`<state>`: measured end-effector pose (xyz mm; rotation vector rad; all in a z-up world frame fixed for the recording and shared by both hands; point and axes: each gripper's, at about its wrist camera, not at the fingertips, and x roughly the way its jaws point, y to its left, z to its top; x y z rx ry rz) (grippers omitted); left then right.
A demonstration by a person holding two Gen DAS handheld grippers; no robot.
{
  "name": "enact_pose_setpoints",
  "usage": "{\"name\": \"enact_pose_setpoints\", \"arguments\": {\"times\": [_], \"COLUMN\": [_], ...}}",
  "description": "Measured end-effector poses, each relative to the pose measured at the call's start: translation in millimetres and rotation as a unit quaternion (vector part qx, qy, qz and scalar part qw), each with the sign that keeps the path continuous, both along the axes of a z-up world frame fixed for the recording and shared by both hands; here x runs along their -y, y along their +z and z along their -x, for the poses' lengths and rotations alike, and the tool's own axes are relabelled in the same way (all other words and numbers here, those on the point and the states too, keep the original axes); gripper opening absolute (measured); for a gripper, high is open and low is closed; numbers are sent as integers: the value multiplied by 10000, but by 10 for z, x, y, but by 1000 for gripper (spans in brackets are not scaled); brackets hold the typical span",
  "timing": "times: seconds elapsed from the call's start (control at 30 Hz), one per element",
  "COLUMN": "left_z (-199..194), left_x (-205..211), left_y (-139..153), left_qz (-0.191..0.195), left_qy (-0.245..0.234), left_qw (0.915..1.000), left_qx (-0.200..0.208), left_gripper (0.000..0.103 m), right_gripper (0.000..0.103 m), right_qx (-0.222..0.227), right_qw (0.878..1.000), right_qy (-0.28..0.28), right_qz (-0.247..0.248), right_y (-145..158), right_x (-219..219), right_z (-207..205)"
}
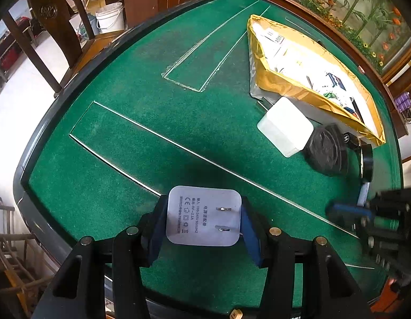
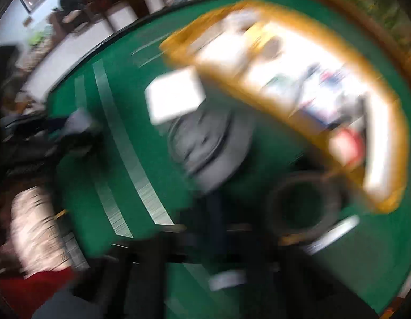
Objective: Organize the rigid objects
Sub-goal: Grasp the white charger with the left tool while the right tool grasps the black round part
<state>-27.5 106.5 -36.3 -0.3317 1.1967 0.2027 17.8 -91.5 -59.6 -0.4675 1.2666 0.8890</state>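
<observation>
My left gripper (image 1: 204, 219) is shut on a white power adapter (image 1: 204, 215), its two plug prongs facing the camera, held above the green felt table (image 1: 152, 143). A yellow storage box (image 1: 261, 77) with several items stands at the far right. In front of it lie a white square box (image 1: 285, 126), a black round pouch (image 1: 326, 150) and a black tape roll (image 1: 367, 164). My right gripper (image 1: 346, 212) shows blurred at the right edge. The right wrist view is heavily motion-blurred; its jaws cannot be made out. It shows the yellow box (image 2: 386, 122), white box (image 2: 176, 98), pouch (image 2: 208, 143) and tape roll (image 2: 303, 202).
The table has a dark raised rim (image 1: 72, 77) and thin white lines on the felt. A wooden chair (image 1: 54, 26) and a white bucket (image 1: 109, 17) stand beyond the far left edge. A white pen-like stick (image 1: 363, 192) lies near the tape roll.
</observation>
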Motion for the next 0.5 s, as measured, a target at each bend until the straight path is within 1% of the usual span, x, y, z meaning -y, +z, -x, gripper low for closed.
{"name": "enact_pose_setpoints", "arguments": {"times": [0.03,0.1,0.17,0.2,0.23,0.27,0.3,0.43,0.5], "left_z": [3,8,14,13,14,12,5,9,7], "left_x": [1,6,16,24,28,30,37,43,41], "left_y": [1,2,1,-2,-3,-3,-3,1,1], "left_qz": [-1,-21,-53,-64,-75,-78,-75,-73,-75], "left_qy": [6,8,0,0,1,3,3,-22,-32], "left_qw": [10000,10000,10000,10000,10000,10000,10000,10000,10000], "left_qx": [1,13,30,31,30,26,24,46,41], "left_gripper": [55,55,55,55,55,55,55,55,55], "right_gripper": [2,3,18,37,52,56,57,59,69], "right_qx": [30,-173,-269,-209,-101,13,78,416,459], "right_qw": [9999,9992,9968,9959,9951,9947,9948,9951,9963], "right_qy": [84,-53,-371,-498,-607,-661,-664,-569,-489], "right_qz": [-90,-365,-648,-720,-773,-789,-768,-688,-534], "right_y": [15,48,107,133,164,197,212,337,346], "right_x": [17,99,243,303,359,399,406,295,121], "right_z": [79,106,48,17,-14,-54,-81,-185,-267]}}
